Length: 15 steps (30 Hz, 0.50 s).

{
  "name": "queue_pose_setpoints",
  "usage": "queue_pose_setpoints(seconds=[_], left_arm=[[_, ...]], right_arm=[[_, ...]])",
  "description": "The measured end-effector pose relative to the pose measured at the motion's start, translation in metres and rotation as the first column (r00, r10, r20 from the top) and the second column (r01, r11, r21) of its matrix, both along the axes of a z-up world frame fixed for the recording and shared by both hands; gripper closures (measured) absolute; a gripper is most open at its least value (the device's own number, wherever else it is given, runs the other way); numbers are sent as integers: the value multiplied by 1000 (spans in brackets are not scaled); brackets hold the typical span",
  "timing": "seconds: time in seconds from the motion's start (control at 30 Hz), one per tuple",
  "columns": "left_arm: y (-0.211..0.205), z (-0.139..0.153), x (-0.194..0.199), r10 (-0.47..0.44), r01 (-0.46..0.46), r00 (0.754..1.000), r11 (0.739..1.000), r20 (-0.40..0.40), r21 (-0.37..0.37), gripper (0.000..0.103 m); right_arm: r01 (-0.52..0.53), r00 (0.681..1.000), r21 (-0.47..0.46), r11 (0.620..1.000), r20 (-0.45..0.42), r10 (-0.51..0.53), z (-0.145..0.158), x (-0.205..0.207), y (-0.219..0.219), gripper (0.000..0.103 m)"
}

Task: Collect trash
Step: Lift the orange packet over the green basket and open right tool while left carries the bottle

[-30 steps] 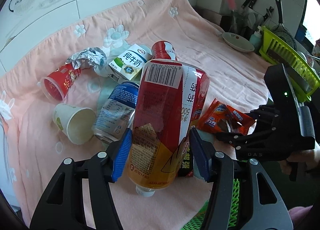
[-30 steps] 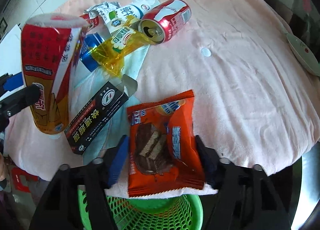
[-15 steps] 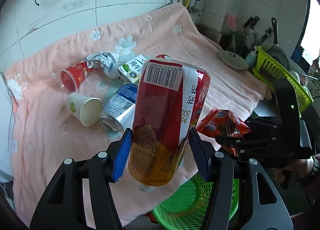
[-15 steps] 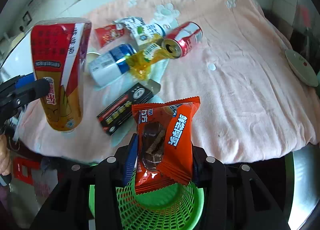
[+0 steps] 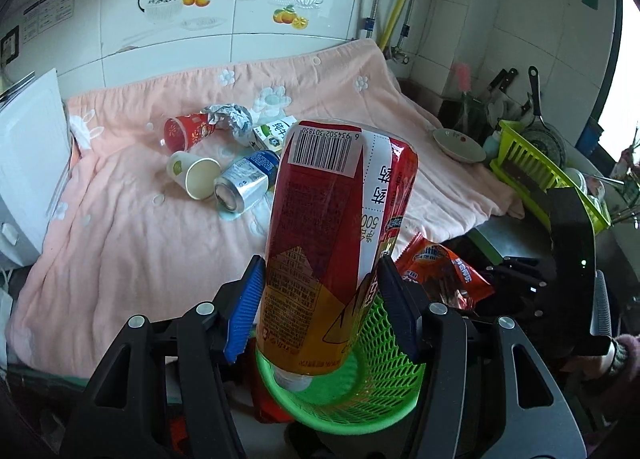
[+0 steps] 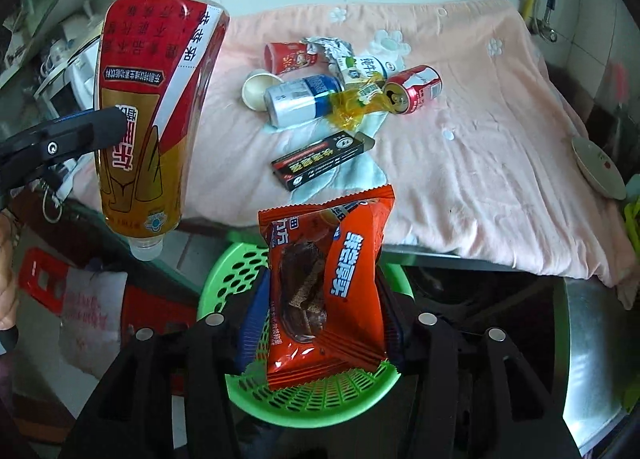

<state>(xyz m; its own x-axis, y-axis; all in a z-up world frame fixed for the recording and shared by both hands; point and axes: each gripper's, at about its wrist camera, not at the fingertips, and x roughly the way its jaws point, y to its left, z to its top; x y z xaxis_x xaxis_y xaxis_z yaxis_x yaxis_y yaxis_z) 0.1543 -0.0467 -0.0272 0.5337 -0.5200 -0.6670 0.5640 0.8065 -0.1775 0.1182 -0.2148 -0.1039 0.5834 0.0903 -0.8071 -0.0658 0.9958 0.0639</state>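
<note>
My left gripper [image 5: 322, 303] is shut on a red and gold plastic bottle [image 5: 336, 227], held cap down over the green mesh basket [image 5: 372, 399]. The bottle also shows in the right wrist view [image 6: 148, 111]. My right gripper [image 6: 320, 323] is shut on an orange snack wrapper [image 6: 324, 291] and holds it above the green basket [image 6: 312, 399]. The wrapper also shows in the left wrist view [image 5: 444, 271]. More trash lies on the pink cloth [image 6: 460, 163]: a red can [image 6: 414, 89], a blue can [image 6: 300, 99], a black box [image 6: 320, 159], a white paper cup [image 5: 194, 179], a red cup [image 5: 186, 131].
The basket stands on the floor below the counter's front edge. A milk carton [image 6: 368, 67], crumpled foil [image 5: 228, 117] and a yellow wrapper [image 6: 352, 107] lie among the trash. A dish [image 5: 458, 143] and a yellow-green rack [image 5: 536, 167] stand at the right.
Both grippers have pulled back off the counter with their loads. The bottle and the wrapper now hang over the green basket instead of over the cloth.
</note>
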Motion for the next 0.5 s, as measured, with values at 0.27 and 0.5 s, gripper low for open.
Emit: queue_pose_setpoints(seconds=[0.27,0.5], left_arm=[[19,-2,-34,50,-51,998,998,-26,-48,46],[20,-8,-44,57,-60,997,996,-44,-63,46]], right_arm=[[-10,1000,-9,1000,12,10,-2,-20,6,32],[-9,999,6,1000,41,9,6,-31,6,20]])
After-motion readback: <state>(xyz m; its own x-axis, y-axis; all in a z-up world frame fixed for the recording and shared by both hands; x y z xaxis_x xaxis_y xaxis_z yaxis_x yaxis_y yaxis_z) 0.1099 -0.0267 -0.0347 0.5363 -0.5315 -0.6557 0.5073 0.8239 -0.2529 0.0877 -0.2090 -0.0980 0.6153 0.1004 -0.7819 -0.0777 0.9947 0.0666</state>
